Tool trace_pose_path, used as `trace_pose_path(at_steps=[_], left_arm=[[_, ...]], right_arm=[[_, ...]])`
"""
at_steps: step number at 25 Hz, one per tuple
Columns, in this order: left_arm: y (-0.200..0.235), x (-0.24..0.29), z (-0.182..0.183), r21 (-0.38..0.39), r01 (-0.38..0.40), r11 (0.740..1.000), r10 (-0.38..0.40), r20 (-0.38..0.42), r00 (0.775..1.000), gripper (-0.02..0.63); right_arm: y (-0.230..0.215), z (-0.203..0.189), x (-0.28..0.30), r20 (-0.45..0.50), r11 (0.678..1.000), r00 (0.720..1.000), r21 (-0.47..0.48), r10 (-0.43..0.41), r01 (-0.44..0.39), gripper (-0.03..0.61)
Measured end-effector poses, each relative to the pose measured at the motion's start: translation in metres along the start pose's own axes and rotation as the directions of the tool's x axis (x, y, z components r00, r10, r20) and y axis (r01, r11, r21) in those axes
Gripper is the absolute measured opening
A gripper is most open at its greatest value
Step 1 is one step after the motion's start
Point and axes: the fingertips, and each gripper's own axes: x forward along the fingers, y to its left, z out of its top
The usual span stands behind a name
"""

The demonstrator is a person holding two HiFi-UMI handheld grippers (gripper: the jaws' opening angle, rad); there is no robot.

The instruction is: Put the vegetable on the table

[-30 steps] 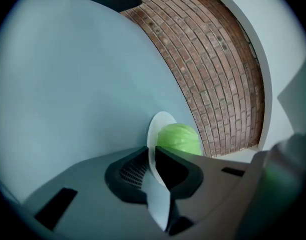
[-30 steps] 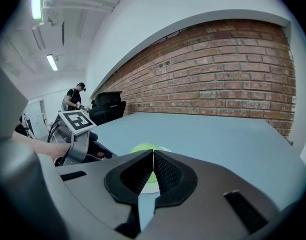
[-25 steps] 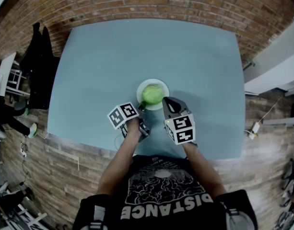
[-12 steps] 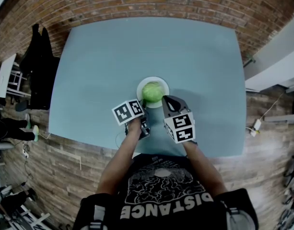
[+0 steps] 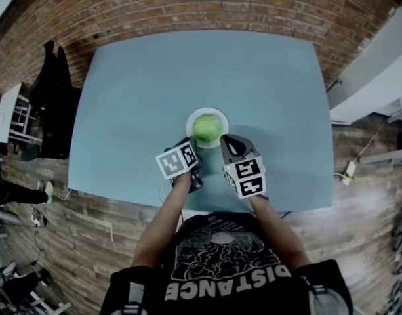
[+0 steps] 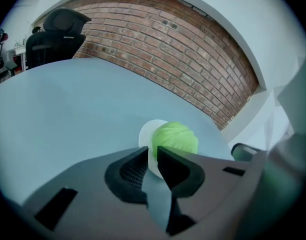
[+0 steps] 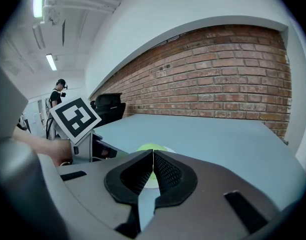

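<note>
Left gripper (image 6: 153,153) near cabbage (image 6: 175,138) on plate (image 6: 144,135), broad table (image 6: 68,99) beyond

The worktop (image 5: 141,97) is smooth and matt, with no shine. The cabbage (image 5: 206,128) has crinkly leaves with little veins, and it looks a bit waxy. The white plate (image 5: 193,118) under it is smooth. The left gripper (image 6: 153,150) and the right gripper (image 7: 153,153) have matt grey plastic bodies. Their black pads (image 6: 134,168) are ribbed like rubber. The far brick wall (image 5: 187,5) is rough. The floor (image 5: 76,228) looks like wood planks.
</note>
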Motion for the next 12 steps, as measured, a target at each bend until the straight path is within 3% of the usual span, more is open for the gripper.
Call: trace_pose_path(at_steps=[5,12], left_arm=[[-0.021,-0.019,0.005,0.009,0.148,0.989,-0.148,0.075,0.986,0.057],[-0.048,-0.057,0.017,0.043,0.266,0.963,-0.269,0.164,0.949,0.017]], right_arm=[[0.01,0.004,-0.007,0.015,1.0,1.0,0.009,-0.005,0.005,0.009],[0.029,0.013,-0.018,0.034,1.0,0.999,0.008,-0.008,0.008,0.009]])
